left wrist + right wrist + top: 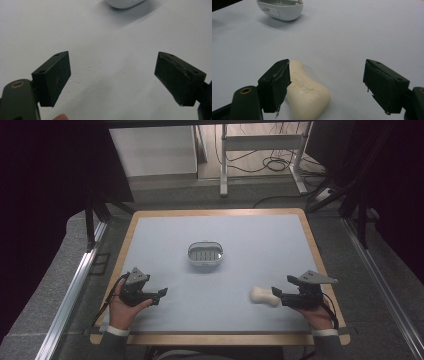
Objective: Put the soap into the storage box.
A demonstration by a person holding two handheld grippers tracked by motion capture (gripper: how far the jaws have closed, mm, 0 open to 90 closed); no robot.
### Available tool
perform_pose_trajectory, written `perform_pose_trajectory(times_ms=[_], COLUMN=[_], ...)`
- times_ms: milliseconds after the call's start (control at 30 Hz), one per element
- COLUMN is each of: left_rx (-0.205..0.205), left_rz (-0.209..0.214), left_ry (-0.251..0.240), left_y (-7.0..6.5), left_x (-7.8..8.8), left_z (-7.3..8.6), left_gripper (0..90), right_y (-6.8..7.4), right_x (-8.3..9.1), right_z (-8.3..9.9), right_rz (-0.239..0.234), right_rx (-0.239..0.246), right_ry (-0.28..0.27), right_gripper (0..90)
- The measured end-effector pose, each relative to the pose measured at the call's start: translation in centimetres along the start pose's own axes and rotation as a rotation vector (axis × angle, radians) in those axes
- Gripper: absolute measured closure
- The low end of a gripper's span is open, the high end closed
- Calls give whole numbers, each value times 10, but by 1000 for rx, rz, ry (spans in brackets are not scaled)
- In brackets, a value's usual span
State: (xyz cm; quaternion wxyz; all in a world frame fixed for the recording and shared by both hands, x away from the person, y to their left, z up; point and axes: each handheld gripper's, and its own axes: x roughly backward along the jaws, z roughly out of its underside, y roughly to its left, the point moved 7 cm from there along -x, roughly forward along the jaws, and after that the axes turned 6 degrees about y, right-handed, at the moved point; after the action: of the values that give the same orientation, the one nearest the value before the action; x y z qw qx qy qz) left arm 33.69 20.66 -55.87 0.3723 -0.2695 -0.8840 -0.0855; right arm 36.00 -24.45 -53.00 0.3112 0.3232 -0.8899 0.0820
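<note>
Now right claw (325, 86) spread wide, cream waisted soap bar (308, 93) lying against its left jaw, unclamped, white oval soap dish (280, 9) well ahead, left claw (112, 77) also gaping, empty.

Pale mat (165, 240), metal frame (260, 142), cables (272, 165).

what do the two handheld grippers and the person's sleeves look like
Both the left gripper and the right gripper are black, each with two blocky jaws faced with scuffed black pads and a brass-ringed hole. Each carries a grey three-cornered plate and a black cable. The sleeves look grey with white cuffs.
</note>
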Motion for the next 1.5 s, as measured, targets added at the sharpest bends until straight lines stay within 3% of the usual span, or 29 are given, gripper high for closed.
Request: perform_pose_trajectory(times_ms=[333, 733, 1067, 1167, 1267, 1300, 1333, 1400, 1433, 1500], left_rx=[-16, 9, 5, -8, -28, -35, -32, -37, -37, -44], left_rz=[-15, -2, 5, 27, 32, 33, 48, 37, 37, 34], left_ry=[14, -6, 16, 33, 33, 30, 17, 19, 19, 20], left_y=[1, 1, 2, 1, 1, 0, 1, 1, 1, 0], left_x=[-2, 6, 0, -6, -7, -6, -5, -4, -4, -3], left_z=[2, 10, 8, 3, 0, -2, -4, -3, -3, -2], left_gripper=[140, 142, 153, 154, 153, 153, 153, 153, 153, 152], right_y=[-13, -6, -13, -10, -2, -2, 4, 9, 9, 16], right_x=[2, 4, 6, 7, 6, 6, 5, 3, 3, -1], right_z=[-1, -12, -24, -34, -44, -44, -49, -52, -52, -55], right_rz=[38, 52, 36, 11, -2, -2, -25, -37, -37, -52], right_rx=[-57, -15, 12, 58, 145, 145, 200, 246, 246, 314], right_ry=[-19, -10, 11, 59, 179, 179, 262, 333, 333, 413], right_gripper=[218, 218, 219, 219, 221, 221, 223, 233, 233, 246])
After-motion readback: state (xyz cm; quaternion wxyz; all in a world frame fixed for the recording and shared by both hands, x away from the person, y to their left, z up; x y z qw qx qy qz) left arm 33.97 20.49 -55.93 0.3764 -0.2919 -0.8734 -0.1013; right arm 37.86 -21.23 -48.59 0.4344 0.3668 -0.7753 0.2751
